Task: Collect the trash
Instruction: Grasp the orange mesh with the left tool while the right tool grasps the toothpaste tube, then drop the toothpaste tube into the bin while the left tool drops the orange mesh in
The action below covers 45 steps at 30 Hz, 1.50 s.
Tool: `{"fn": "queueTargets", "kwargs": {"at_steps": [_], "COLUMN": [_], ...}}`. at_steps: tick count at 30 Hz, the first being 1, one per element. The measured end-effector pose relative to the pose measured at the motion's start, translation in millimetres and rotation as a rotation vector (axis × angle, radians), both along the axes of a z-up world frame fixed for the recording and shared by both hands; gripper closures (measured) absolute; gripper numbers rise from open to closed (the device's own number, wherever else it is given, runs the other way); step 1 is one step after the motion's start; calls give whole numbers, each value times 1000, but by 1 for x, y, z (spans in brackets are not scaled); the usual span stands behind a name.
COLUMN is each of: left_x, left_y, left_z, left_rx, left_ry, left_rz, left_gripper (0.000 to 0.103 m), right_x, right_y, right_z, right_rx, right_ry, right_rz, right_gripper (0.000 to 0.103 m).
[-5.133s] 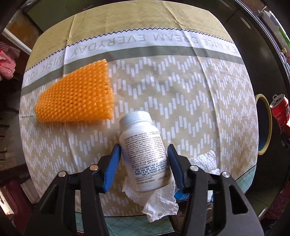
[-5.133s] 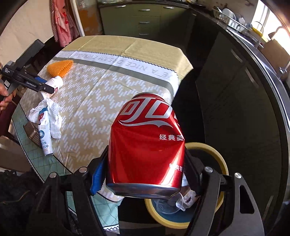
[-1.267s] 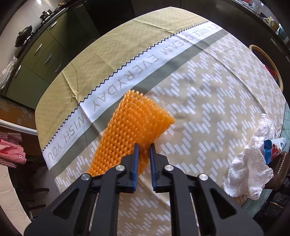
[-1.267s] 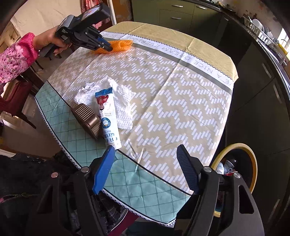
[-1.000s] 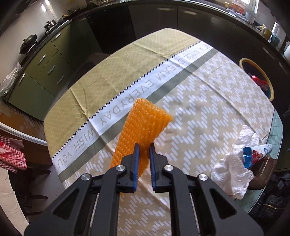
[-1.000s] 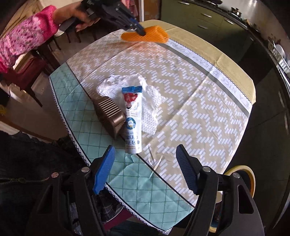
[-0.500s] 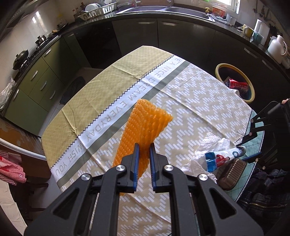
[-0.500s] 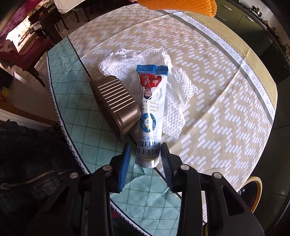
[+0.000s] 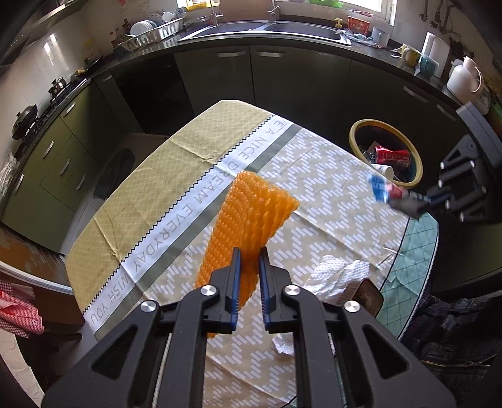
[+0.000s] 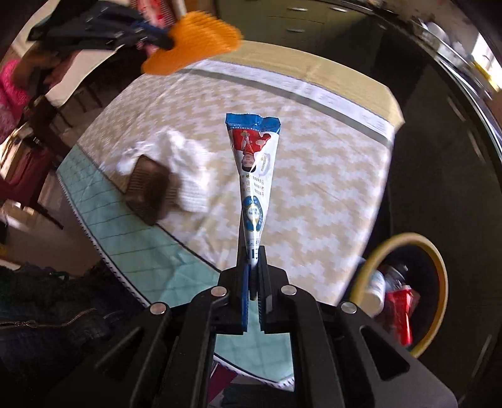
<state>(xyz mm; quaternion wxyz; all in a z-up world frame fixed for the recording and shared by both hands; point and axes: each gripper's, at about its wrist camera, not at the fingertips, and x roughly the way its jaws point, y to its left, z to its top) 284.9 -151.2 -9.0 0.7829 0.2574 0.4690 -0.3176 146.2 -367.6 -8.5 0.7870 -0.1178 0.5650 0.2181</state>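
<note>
A white band across the tablecloth point(image 9: 200, 201), running from lower left toward the upper middle of the left wrist view, carries grey capitals reading "WISH YOU", "EVERYDAY", "DREAM", "A NICE". Print on the tube point(image 10: 254, 175) is too small to read.

Dark green cabinets point(image 9: 298, 84) curve from nine to three o'clock, steel sink point(image 9: 266, 29) gleaming at twelve.
</note>
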Motion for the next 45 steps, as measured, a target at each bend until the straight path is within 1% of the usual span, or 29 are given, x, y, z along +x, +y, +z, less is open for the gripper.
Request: {"fn": "queueTargets", "kwargs": {"at_steps": [2,5,8,12,13,14,15,16,18,23,25,28,31,33,35,38,40,41,44,45], "left_x": [-5,-11,-19,-30,-34,-36,-39,-42,-45,-42,-37,-27,-20,-17,-16,-15,-16,-17,-20,-19], "left_y": [-16,-46,-81,-132,-147,-162,-177,-191,-222,-297,-326,-365,-395,-409,-419,-429,-432,-431,-420,-413], "left_z": [1,2,3,2,1,1,0,-1,-6,-28,-42,-66,-87,-99,-109,-126,-131,-132,-121,-114], "left_rx": [3,-2,-9,-8,-5,0,6,12,21,31,38,47,27,18,26,60,79,82,80,76], "left_ry": [0,11,28,50,56,56,59,62,71,103,124,148,185,210,212,223,225,224,216,211], "left_rz": [-34,-86,-143,-221,-244,-265,-286,-307,-350,-421,-426,-422,-406,-401,-396,-378,-376,-375,-382,-375], "left_gripper": [92,92,92,92,92,92,92,92,92,92,92,92,92,92,91,85,77,71,68,64], "right_x": [4,7,12,29,34,37,39,40,37,3,-17,-43,-62,-74,-81,-89,-94,-97,-101,-102], "right_y": [-51,-122,-179,-232,-242,-249,-255,-263,-270,-281,-282,-282,-280,-283,-284,-288,-289,-289,-290,-289], "right_z": [2,-11,-39,-79,-85,-91,-96,-96,-89,-46,-33,-22,-17,-14,-13,-10,-8,-5,-2,0], "right_rx": [-48,-98,-131,-112,-109,-103,-95,-95,-104,-3,17,35,49,52,53,49,48,51,30,27], "right_ry": [-5,46,119,182,192,211,238,235,203,87,54,18,0,-4,-9,-14,-25,-30,-42,-47], "right_rz": [-139,-311,-439,-553,-573,-580,-578,-591,-601,-625,-623,-626,-632,-637,-643,-653,-660,-661,-659,-658], "right_gripper": [98,97,97,96,92,83,76,63,61,61,60,60,60,60,59,56,54,54,54,54]}}
